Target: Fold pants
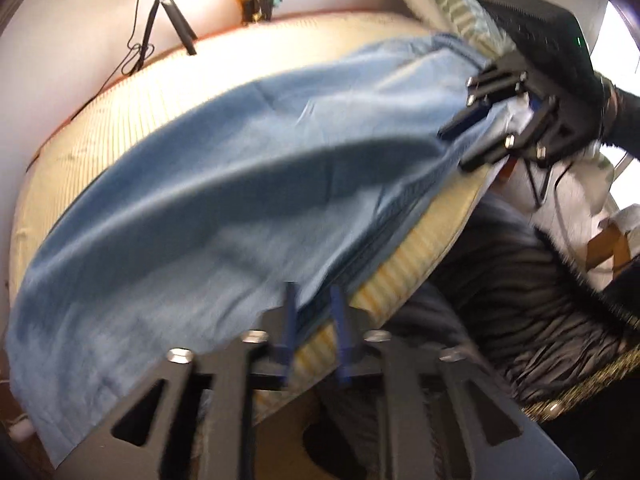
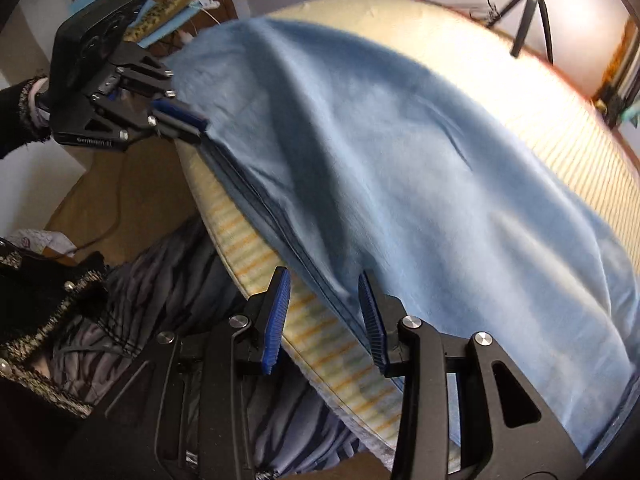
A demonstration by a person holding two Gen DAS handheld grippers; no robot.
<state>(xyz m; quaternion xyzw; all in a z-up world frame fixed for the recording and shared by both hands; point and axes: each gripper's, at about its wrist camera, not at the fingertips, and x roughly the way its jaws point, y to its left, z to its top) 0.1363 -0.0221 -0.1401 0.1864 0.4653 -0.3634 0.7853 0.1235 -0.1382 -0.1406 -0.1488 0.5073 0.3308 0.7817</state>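
- Light blue pants [image 2: 400, 168] lie spread across a striped mattress [image 1: 132, 100], one long seamed edge running along the mattress's near side.
- In the right wrist view the cloth fills the frame from 10 o'clock down to 4 o'clock; in the left wrist view it sweeps from 1 o'clock to 8 o'clock.
- The right gripper [image 2: 326, 316] sits at 6 o'clock of its own view, blue-padded fingers [image 2: 278, 312] apart, straddling the pants' seamed edge without pinching it.
- The left gripper [image 2: 182, 122], at 9 o'clock in the right wrist view, reaches the far end of the same edge; its fingers stand slightly apart, and whether they press the cloth cannot be told through the blur.
- From the left wrist view, the left gripper's fingers [image 1: 288, 320] frame the cloth's edge at 6 o'clock.
- A person's dark sleeve [image 1: 624, 120] backs the right gripper at 3 o'clock there.
- A black tripod [image 1: 164, 20] stands at 11 o'clock behind the mattress.
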